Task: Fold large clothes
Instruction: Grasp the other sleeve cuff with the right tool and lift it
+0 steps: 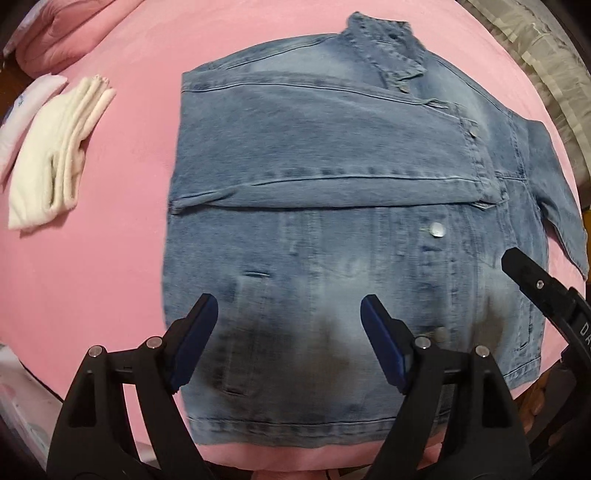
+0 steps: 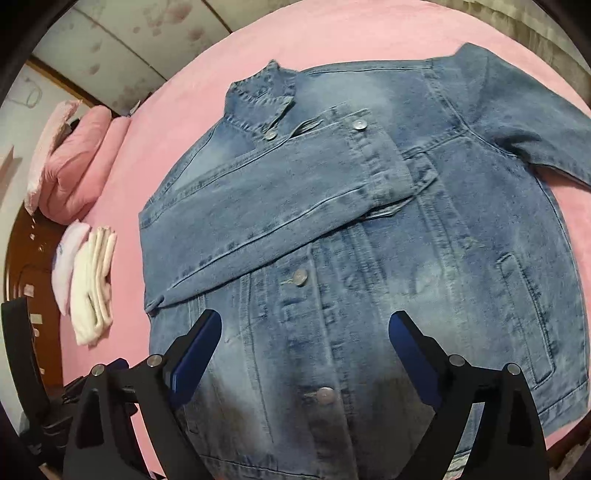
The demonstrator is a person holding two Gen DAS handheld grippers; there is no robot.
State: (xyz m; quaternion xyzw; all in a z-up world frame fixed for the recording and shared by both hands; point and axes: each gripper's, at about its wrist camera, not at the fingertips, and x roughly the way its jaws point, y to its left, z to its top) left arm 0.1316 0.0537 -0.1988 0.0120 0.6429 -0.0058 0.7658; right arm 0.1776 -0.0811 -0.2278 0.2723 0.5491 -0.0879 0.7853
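Pink bedspread [image 1: 122, 258] covers the bed and carries everything. Denim jacket [image 1: 332, 229] lies flat on it, front side up, buttons showing, collar [image 1: 384, 48] pointing away from both cameras and hem [image 1: 295, 430] nearest them, so its long axis runs near to far. One sleeve [image 1: 325, 162] is folded across the chest, cuff [image 1: 476, 155] reaching past the button placket. Other sleeve [image 2: 532, 136] is still spread out sideways on the pink cover.

Left gripper [image 1: 288, 339] hovers over the lower front of the jacket, fingers [image 1: 199, 332] spread apart, nothing between them. Right gripper [image 2: 304, 354] hovers over the placket near the hem, fingers [image 2: 201, 347] also apart and empty.

Folded cream cloth [image 1: 55, 155] sits well to the left of the jacket, beside a white item [image 1: 26, 110] and a pink folded quilt [image 1: 74, 26].

Left wrist view alone shows the right gripper's black tip [image 1: 532, 277] at the edge, over the jacket's right side. Right wrist view alone shows the full unfolded sleeve, a side pocket slit [image 2: 524, 306], a floral wall panel [image 2: 122, 48] and dark wooden furniture [image 2: 33, 258] behind the bed.
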